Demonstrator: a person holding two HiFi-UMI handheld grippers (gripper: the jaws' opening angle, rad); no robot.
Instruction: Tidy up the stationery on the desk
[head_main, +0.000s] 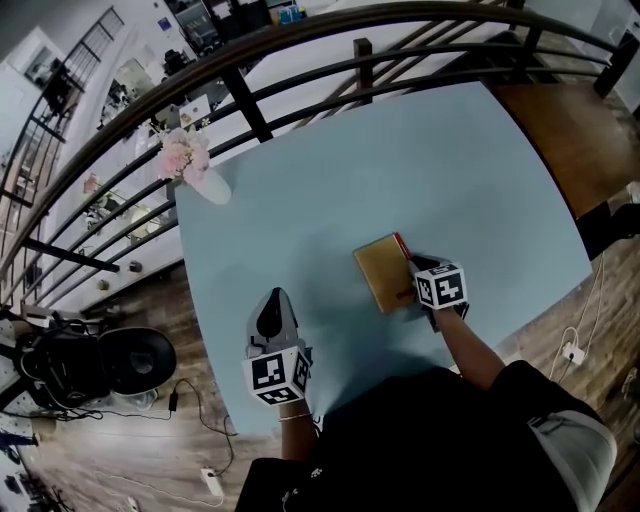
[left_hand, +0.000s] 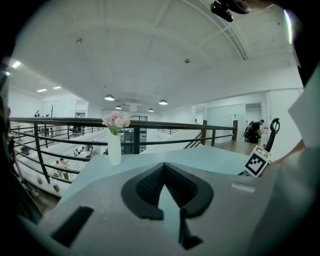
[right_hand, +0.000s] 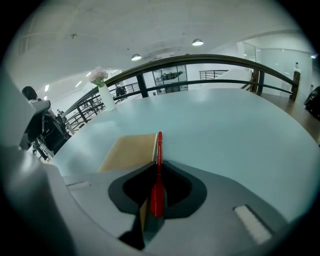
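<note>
A brown notebook (head_main: 383, 272) lies flat on the light blue desk (head_main: 400, 160), near its front right. A red pen (right_hand: 158, 175) runs along the notebook's (right_hand: 127, 152) right edge, and my right gripper (right_hand: 159, 164) is shut on it, the pen's tip pointing away over the desk. In the head view the right gripper (head_main: 417, 268) sits just right of the notebook, with red pen (head_main: 402, 243) showing past it. My left gripper (head_main: 272, 303) rests low over the desk's front left, shut with nothing in it; in its own view the left gripper (left_hand: 164, 168) shows only desk beyond.
A white vase of pink flowers (head_main: 193, 165) stands at the desk's far left corner, also the vase (left_hand: 115, 145) in the left gripper view. A dark railing (head_main: 250, 100) runs behind the desk. Cables and a black chair (head_main: 100, 365) are on the wooden floor at left.
</note>
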